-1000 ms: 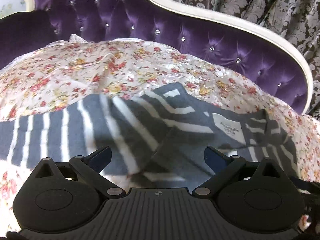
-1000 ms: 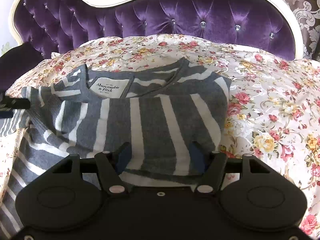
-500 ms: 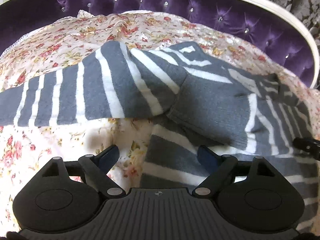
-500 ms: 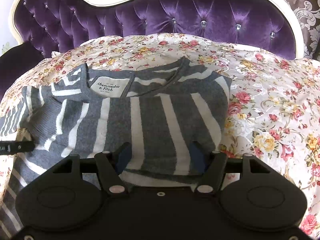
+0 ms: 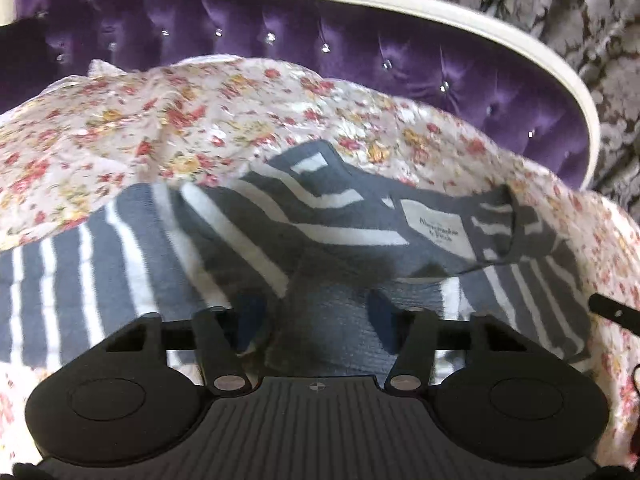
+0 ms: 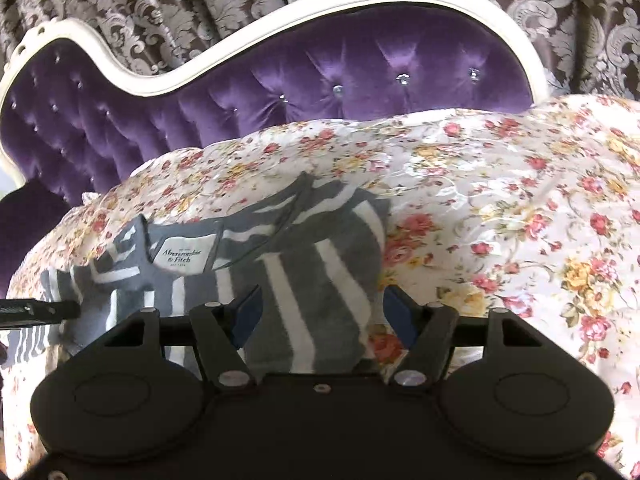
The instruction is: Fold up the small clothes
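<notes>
Now, in the left wrist view, the grey-and-white striped knit top lies on the floral bedspread toward the purple tufted headboard. The left gripper is closing, with a grey fold of the top between its jaws, though whether the pads yet bite is unclear. If only a thin layer is caught, it could slip free when lifted.

From the right wrist view, the right gripper straddles the top's right side, jaws parted, not visibly pinching. Pulling unevenly could drag the bedspread and skew the fold.
</notes>
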Tool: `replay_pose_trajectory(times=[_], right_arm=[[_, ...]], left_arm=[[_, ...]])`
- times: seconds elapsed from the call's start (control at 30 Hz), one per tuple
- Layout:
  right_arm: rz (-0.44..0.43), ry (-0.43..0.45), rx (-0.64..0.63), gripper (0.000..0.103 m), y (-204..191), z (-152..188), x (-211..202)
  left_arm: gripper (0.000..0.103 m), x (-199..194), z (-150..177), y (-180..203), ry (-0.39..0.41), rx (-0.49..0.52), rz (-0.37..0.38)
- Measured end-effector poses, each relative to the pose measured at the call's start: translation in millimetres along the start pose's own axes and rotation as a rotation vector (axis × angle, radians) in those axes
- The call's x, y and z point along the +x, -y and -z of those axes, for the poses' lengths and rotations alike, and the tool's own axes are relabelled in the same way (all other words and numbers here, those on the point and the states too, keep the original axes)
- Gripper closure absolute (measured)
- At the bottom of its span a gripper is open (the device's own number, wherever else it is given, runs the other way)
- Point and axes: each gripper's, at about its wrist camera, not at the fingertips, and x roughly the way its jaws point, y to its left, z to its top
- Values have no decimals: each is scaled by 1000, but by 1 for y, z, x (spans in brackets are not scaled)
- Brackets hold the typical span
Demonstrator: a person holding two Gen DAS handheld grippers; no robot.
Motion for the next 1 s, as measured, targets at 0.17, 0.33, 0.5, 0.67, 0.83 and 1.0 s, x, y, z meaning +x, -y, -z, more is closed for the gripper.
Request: replay_pose_trajectory(times=[0.17,0.33,0.5,0.67,0.83,1.0], right_arm=[[-9,-5,-8,33,-2,-1,1],[-7,-4,-5,33,-2,0,0],[9,2,21,33,5,-1,-1],[25,-25,11,33,5,1,3],[33,-68,-20,33,1,4,9],[26,-65,-23,27,-2,5,9]], left_arm=[[55,10,10,7,9,91,-1],[92,3,15,6,78,81,-6],[95,-15,26,-7,140,-52,-47],[90,-14,34,-12,118,-69,-68],[41,-11,37,-10,109,-76,6],[11,1,48,8,78,-20,-74]])
